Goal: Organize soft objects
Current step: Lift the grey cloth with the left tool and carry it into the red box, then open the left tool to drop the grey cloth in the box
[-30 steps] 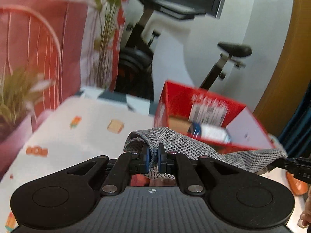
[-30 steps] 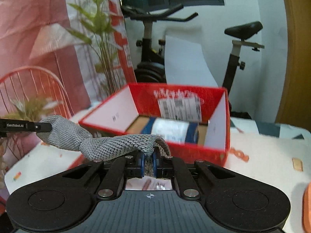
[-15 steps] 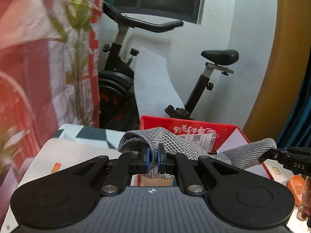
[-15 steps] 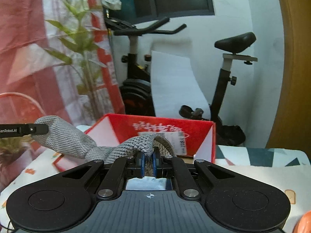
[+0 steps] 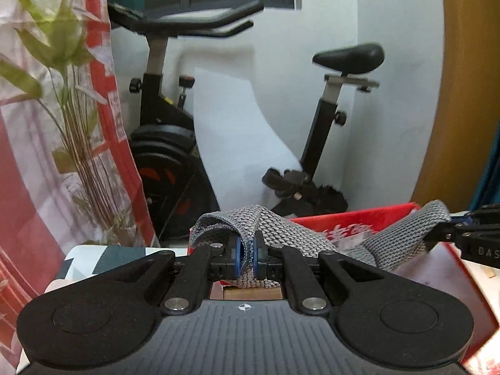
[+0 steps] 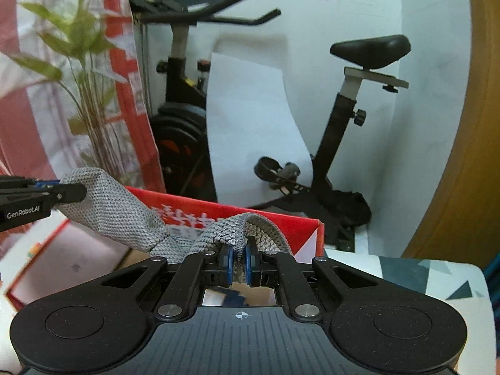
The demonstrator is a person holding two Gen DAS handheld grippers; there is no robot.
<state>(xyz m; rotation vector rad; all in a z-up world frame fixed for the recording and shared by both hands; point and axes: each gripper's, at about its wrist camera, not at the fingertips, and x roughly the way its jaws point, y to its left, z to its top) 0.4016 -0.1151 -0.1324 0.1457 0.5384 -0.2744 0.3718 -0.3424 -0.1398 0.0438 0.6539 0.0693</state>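
A grey knitted cloth (image 5: pixel 290 234) hangs stretched between my two grippers above an open red cardboard box (image 5: pixel 353 218). My left gripper (image 5: pixel 249 257) is shut on one end of the cloth. My right gripper (image 6: pixel 237 262) is shut on the other end (image 6: pixel 125 215). The right gripper also shows at the right edge of the left wrist view (image 5: pixel 450 222), and the left gripper at the left edge of the right wrist view (image 6: pixel 62 192). The box (image 6: pixel 275 222) sits on the table right below the cloth; its inside is mostly hidden.
A black exercise bike (image 6: pixel 353 100) and a curved white sheet (image 6: pixel 250 118) stand behind the table. A green plant (image 5: pixel 72 118) and red-and-white curtain (image 5: pixel 25 203) are at the left. A wooden panel (image 6: pixel 462 156) is at the right. The patterned tablecloth (image 6: pixel 406 272) extends right of the box.
Both grippers have lifted and tilted up with the cloth, so the box has dropped low in both views and its contents are out of sight. Both stay shut on the cloth.
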